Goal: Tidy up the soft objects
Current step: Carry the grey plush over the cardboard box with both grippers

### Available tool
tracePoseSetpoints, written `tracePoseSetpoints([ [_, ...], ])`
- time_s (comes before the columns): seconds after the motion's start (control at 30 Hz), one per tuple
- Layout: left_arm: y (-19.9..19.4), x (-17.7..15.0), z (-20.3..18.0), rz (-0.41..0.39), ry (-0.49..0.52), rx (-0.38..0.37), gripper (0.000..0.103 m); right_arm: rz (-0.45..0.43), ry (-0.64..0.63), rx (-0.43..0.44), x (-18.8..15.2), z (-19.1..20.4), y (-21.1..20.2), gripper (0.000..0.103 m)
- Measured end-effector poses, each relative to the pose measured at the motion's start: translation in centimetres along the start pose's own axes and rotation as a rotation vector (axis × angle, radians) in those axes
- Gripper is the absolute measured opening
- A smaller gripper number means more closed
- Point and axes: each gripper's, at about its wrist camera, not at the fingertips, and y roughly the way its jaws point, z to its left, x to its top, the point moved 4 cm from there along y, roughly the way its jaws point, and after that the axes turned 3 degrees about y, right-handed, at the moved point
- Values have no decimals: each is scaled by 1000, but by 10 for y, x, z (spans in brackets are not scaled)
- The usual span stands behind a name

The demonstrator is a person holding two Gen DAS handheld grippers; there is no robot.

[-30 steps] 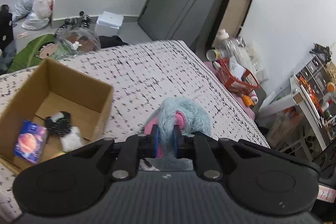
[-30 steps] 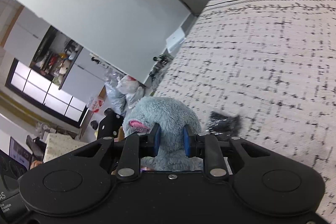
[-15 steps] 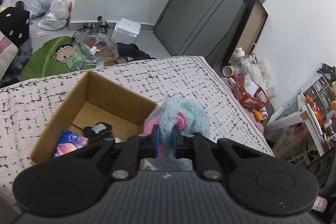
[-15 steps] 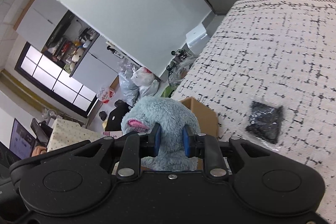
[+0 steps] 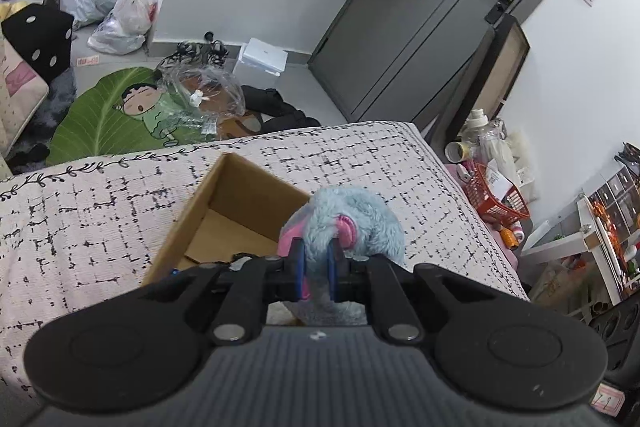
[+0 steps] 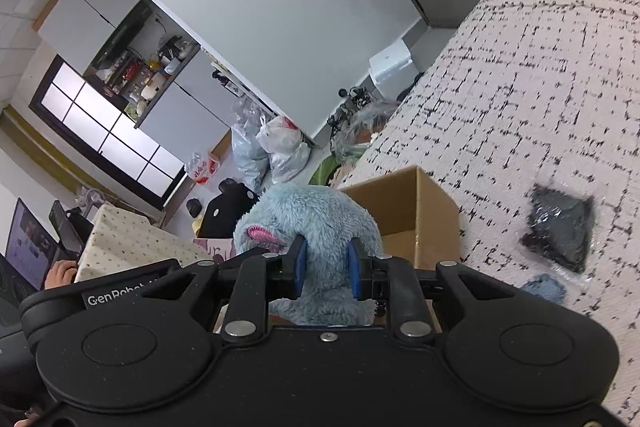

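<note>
A light blue plush toy [image 5: 360, 223] with pink parts is held by both grippers. My left gripper [image 5: 315, 269] is shut on it, and my right gripper [image 6: 325, 269] is shut on it [image 6: 316, 223] too. The toy hangs over the near right part of an open cardboard box [image 5: 224, 195] that stands on the patterned bed cover [image 5: 100, 227]. The box also shows in the right wrist view [image 6: 416, 203], behind the toy. The box's contents are mostly hidden by my left gripper.
A black soft item in a clear bag [image 6: 560, 231] lies on the bed right of the box, with a small blue item [image 6: 544, 287] near it. A red basket [image 5: 500, 199] and bottles stand past the bed's right edge. Bags and a green leaf mat [image 5: 120, 115] lie on the floor.
Both grippers have carried the plush toy toward the box; the box now sits directly under and behind the toy. The black bagged item has dropped back to the right.
</note>
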Motion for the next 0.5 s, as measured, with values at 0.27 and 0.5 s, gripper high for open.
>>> tracePoseSetpoints([
  [0.27,16,7,22,31,-23,-9,10,11,16,-26,-2,4,20,21],
  [0.5,33,15,33,51,-18,-7,10,25,38,-48,-3,4,38,21],
])
